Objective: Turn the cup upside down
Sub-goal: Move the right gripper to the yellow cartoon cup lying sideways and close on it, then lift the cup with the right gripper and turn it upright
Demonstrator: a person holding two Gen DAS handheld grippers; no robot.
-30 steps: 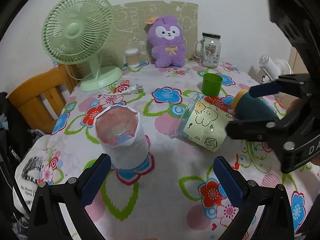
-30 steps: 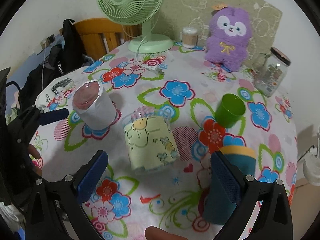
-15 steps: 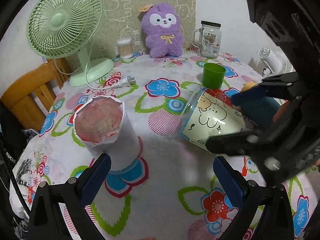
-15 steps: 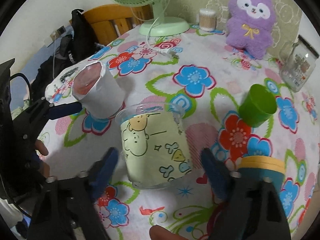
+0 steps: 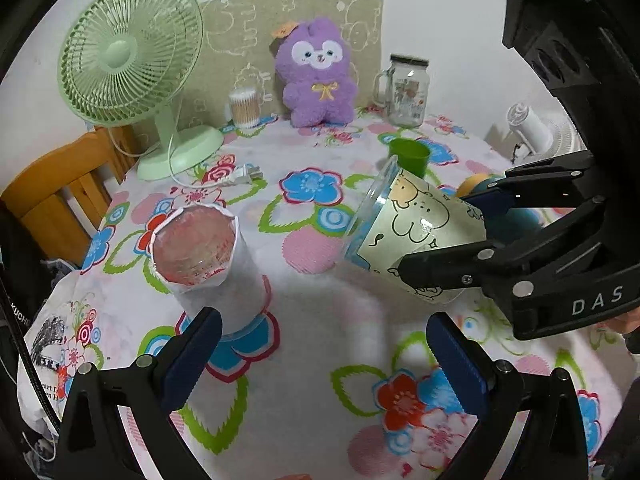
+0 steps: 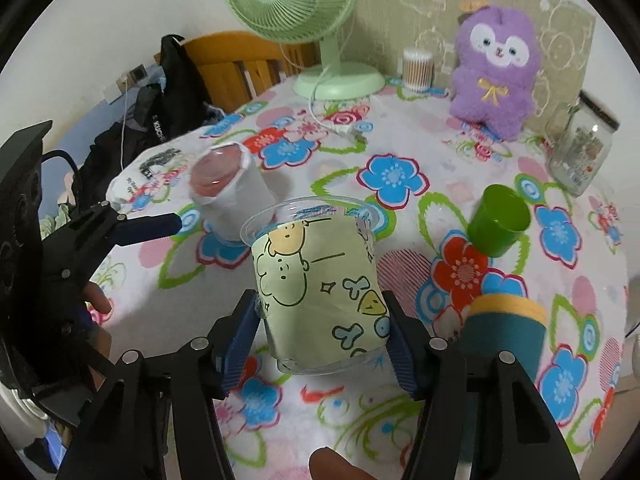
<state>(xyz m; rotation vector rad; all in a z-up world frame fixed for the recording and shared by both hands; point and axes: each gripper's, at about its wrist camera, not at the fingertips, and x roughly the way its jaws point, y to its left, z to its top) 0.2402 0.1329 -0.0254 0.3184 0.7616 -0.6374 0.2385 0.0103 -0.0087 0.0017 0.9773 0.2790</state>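
Observation:
A clear plastic cup with a pale green cartoon sleeve (image 6: 316, 292) is held in my right gripper (image 6: 322, 336), whose blue pads press its sides near the base. The cup is lifted off the table and tilted, mouth pointing away. It shows in the left wrist view (image 5: 412, 236) between the right gripper's fingers. My left gripper (image 5: 320, 356) is open and empty, low over the table, with a white paper-wrapped cup (image 5: 208, 268) just beyond its left finger. That white cup stands upright in the right wrist view (image 6: 228, 196).
A floral tablecloth (image 5: 320, 300) covers the table. On it stand a green cup (image 6: 498, 220), a teal cup with a yellow rim (image 6: 504, 328), a green fan (image 5: 132, 68), a purple plush (image 5: 318, 76), a glass jar (image 5: 408, 90) and a cotton swab tub (image 5: 245, 108). A wooden chair (image 5: 60, 196) stands left.
My right gripper closed on the cartoon cup and lifted it off the table, tilted. My left gripper stayed open near the white cup.

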